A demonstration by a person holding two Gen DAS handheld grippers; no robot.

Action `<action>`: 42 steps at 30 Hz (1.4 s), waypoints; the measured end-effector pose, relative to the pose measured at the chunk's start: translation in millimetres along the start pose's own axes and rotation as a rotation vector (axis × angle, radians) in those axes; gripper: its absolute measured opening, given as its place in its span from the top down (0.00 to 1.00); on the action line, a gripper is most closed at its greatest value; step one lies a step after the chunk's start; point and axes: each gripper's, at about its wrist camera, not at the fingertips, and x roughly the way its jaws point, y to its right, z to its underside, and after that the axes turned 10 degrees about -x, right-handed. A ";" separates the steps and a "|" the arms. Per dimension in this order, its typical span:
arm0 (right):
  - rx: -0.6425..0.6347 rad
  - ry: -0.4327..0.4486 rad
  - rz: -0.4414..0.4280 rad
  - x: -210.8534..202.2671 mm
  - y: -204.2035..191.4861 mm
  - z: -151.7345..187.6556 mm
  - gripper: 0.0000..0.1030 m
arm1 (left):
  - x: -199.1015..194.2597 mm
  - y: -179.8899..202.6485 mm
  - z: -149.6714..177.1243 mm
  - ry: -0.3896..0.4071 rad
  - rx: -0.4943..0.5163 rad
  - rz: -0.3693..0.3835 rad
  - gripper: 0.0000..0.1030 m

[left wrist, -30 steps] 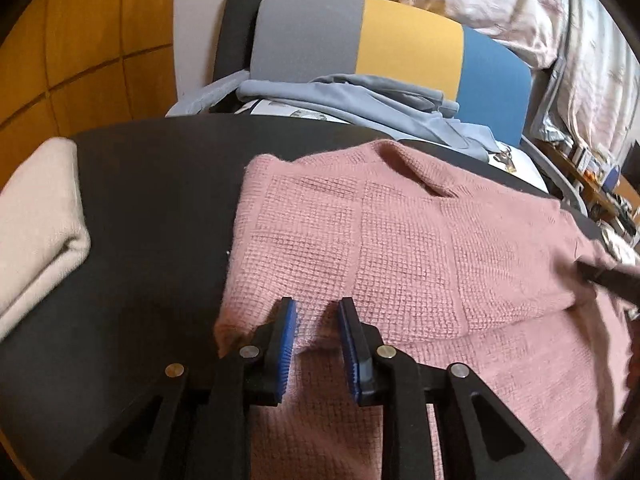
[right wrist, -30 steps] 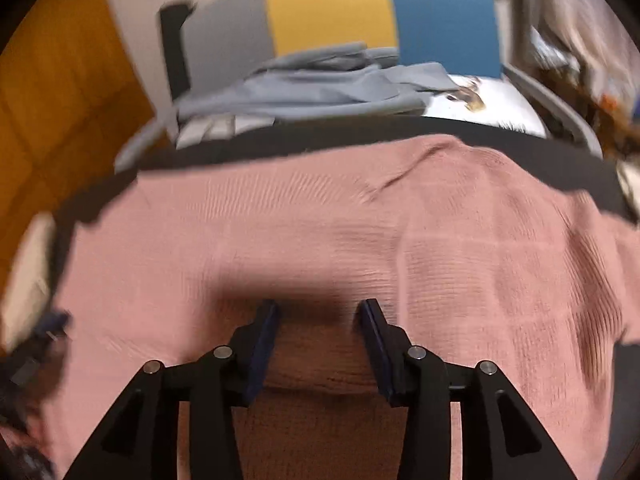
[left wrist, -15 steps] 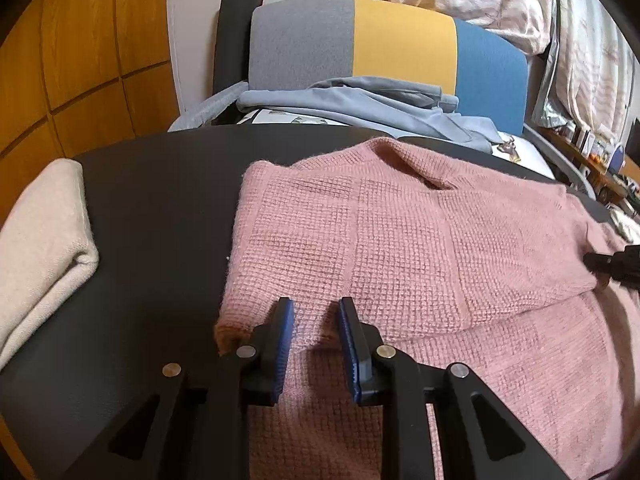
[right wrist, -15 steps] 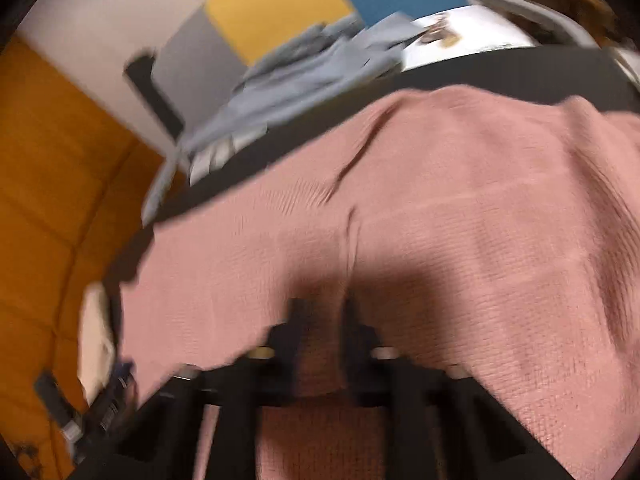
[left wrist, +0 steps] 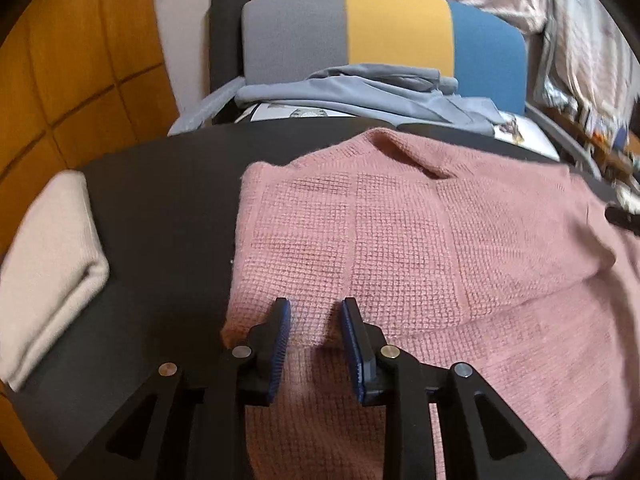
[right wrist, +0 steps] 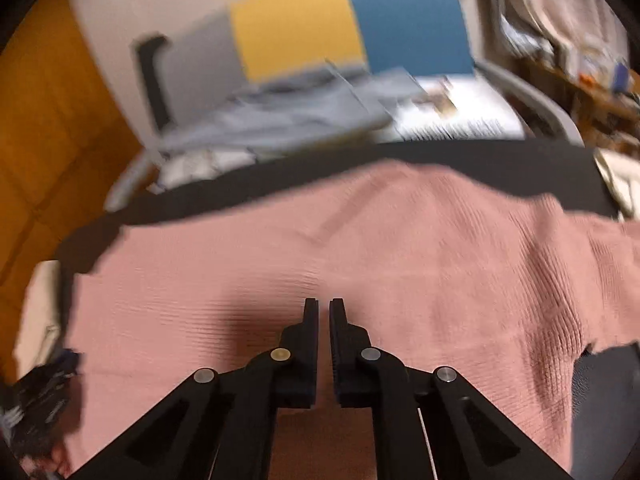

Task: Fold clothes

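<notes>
One beige towel (left wrist: pixel 48 264), left view only.

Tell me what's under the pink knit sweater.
The pink knit sweater lies spread on a black table, whose bare surface shows left of it and along its far edge. Whatever else might sit beneath the sweater is covered and cannot be seen.

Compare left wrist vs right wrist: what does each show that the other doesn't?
Left wrist only: the left gripper, open over the pink sweater, and the whole folded beige garment. Right wrist only: the right gripper, nearly closed above the sweater, and its right edge. Both: black table, tricolor chair, blue-grey clothing.
</notes>
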 end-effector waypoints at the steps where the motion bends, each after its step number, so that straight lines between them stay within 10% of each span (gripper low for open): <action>1: -0.035 0.006 -0.016 -5.8 -9.8 2.7 0.91 | 0.7 -0.6 0.6 0.001 -0.008 0.002 0.75; 6: -0.074 -0.071 -0.086 10.9 -31.1 14.3 0.84 | 1.2 4.6 5.0 0.024 0.016 -0.024 0.75; 17: -0.243 -0.156 0.104 29.8 -46.2 33.1 0.75 | 1.7 0.4 8.0 0.039 -0.002 -0.001 0.74; 24: -0.077 -0.152 -0.006 15.7 -18.2 23.9 0.59 | 3.9 -5.0 5.8 0.034 -0.012 0.015 0.73; 42: 0.535 0.091 0.279 -161.7 270.5 69.4 0.50 | 3.5 10.4 11.4 0.062 0.055 -0.071 0.73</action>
